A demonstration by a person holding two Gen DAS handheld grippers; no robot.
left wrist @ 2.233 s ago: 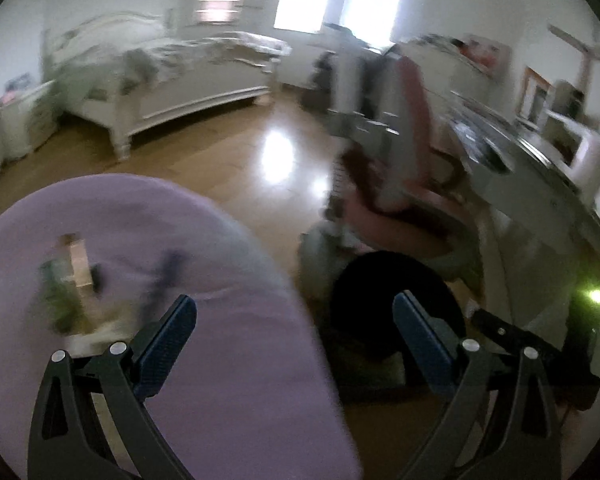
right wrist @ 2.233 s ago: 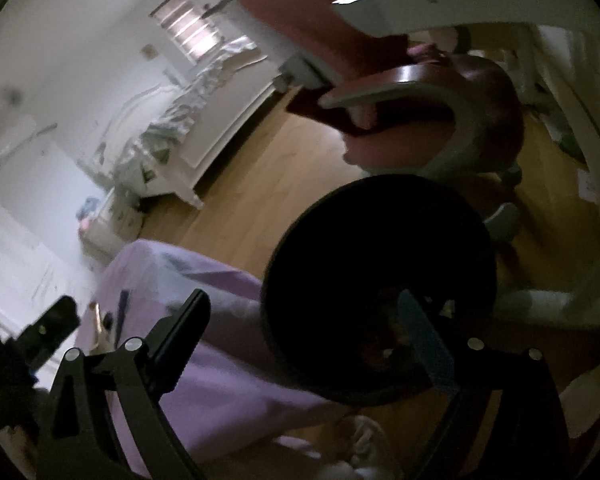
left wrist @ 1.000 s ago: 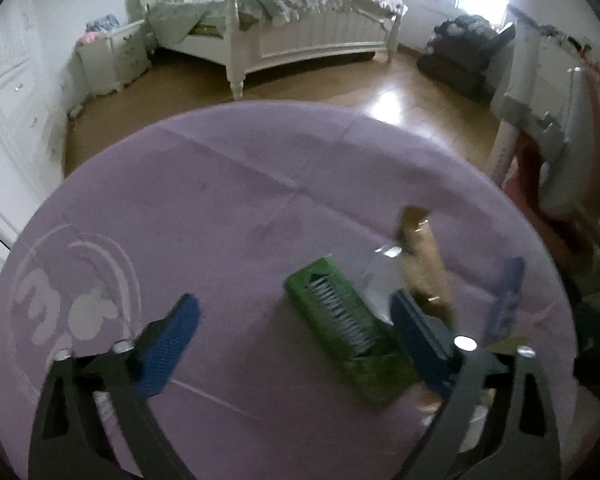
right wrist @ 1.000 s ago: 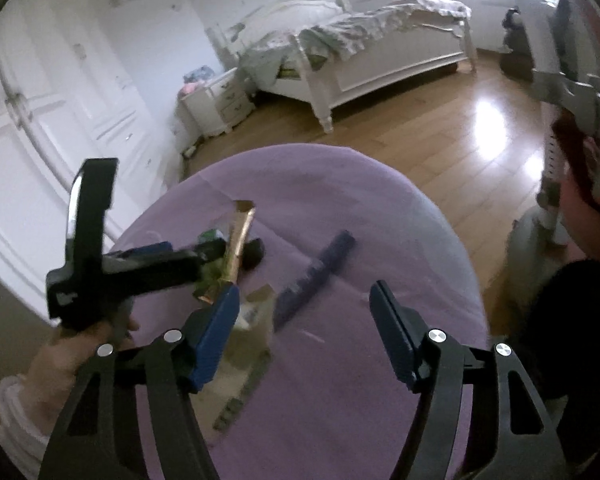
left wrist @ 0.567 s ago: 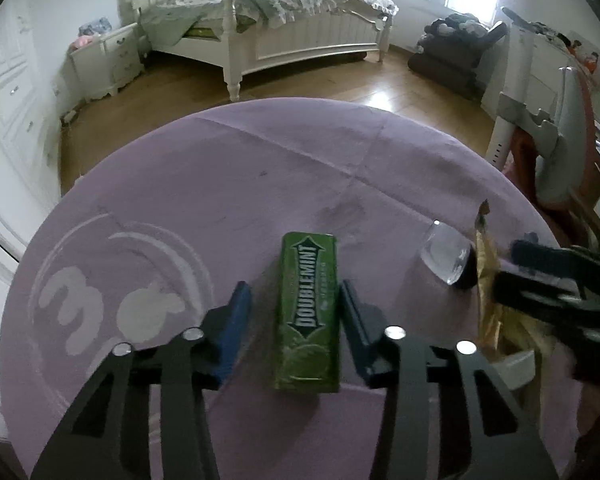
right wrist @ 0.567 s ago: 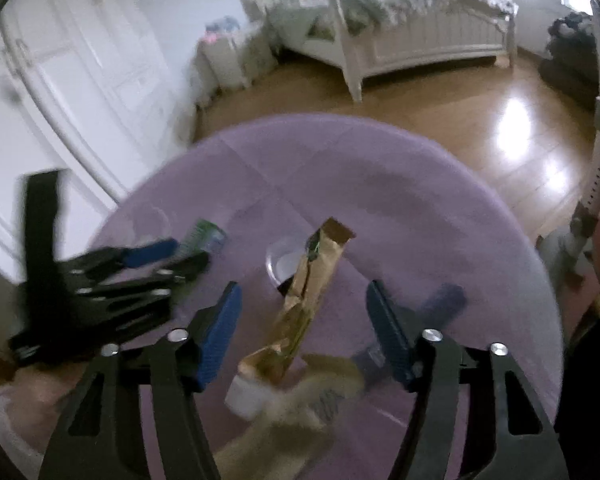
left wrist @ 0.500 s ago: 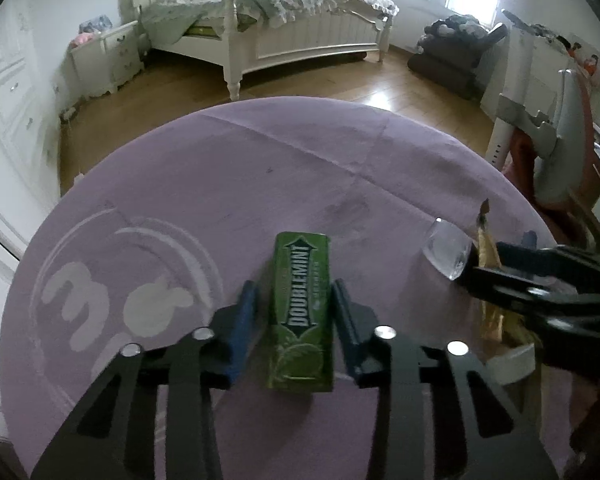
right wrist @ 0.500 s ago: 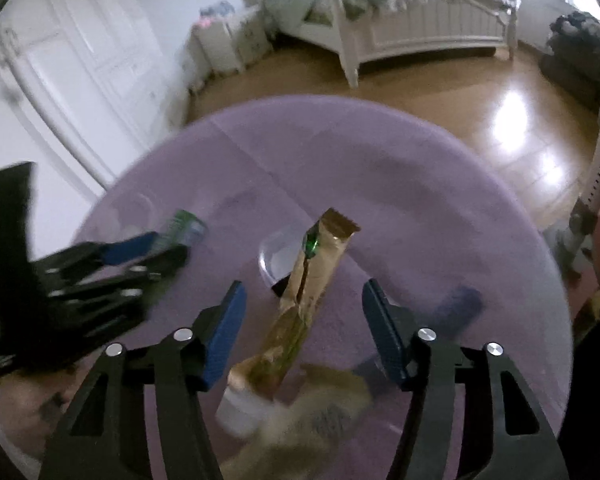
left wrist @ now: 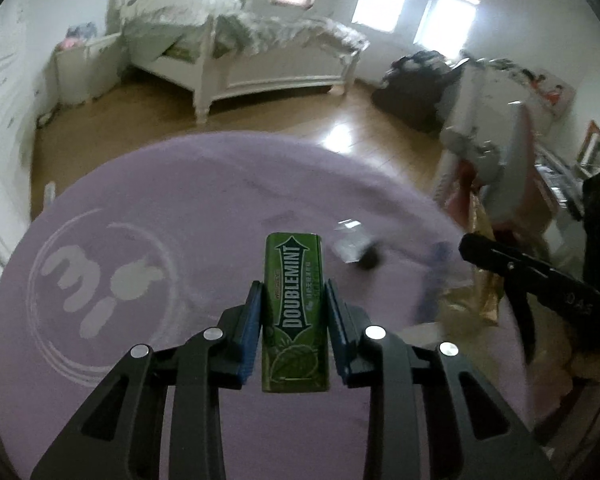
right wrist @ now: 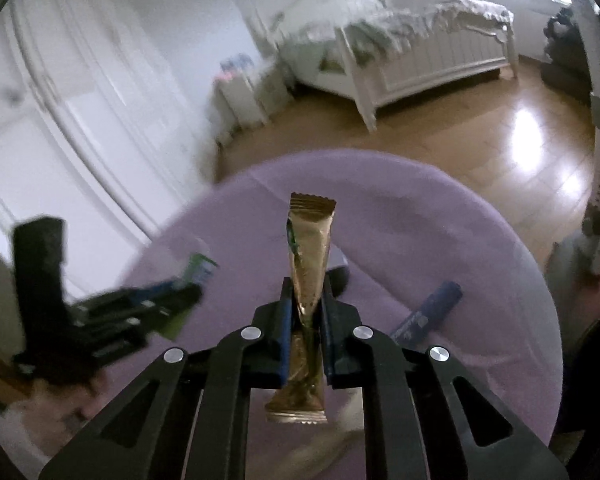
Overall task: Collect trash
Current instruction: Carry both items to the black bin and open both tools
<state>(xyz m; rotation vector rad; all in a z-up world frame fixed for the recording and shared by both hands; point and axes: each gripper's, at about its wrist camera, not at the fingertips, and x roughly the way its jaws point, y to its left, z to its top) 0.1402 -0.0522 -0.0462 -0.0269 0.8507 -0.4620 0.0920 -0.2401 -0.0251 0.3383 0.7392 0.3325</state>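
My left gripper (left wrist: pixel 294 294) is shut on a green Doublemint gum pack (left wrist: pixel 295 312), held lengthwise between the blue pads above the round purple table (left wrist: pixel 180 208). In the right wrist view my right gripper (right wrist: pixel 306 292) is shut on a gold stick wrapper (right wrist: pixel 309 264) that stands upright between its pads, raised off the table (right wrist: pixel 420 216). The left gripper (right wrist: pixel 172 290) with the green pack (right wrist: pixel 198 270) appears blurred at the left of that view. The right gripper's black finger (left wrist: pixel 512 266) and the gold wrapper (left wrist: pixel 486 280) show at the right of the left wrist view.
A blue stick wrapper (right wrist: pixel 432 310) lies on the table to the right, and a clear plastic piece with a dark lump (left wrist: pixel 358 248) sits near the middle. A white bed (left wrist: pixel 252 60), a nightstand (right wrist: pixel 240 92), a pink chair (left wrist: pixel 512 184) and wood floor lie beyond.
The left gripper closed on the gum pack and lifted it. The right gripper closed on the gold wrapper and raised it off the table.
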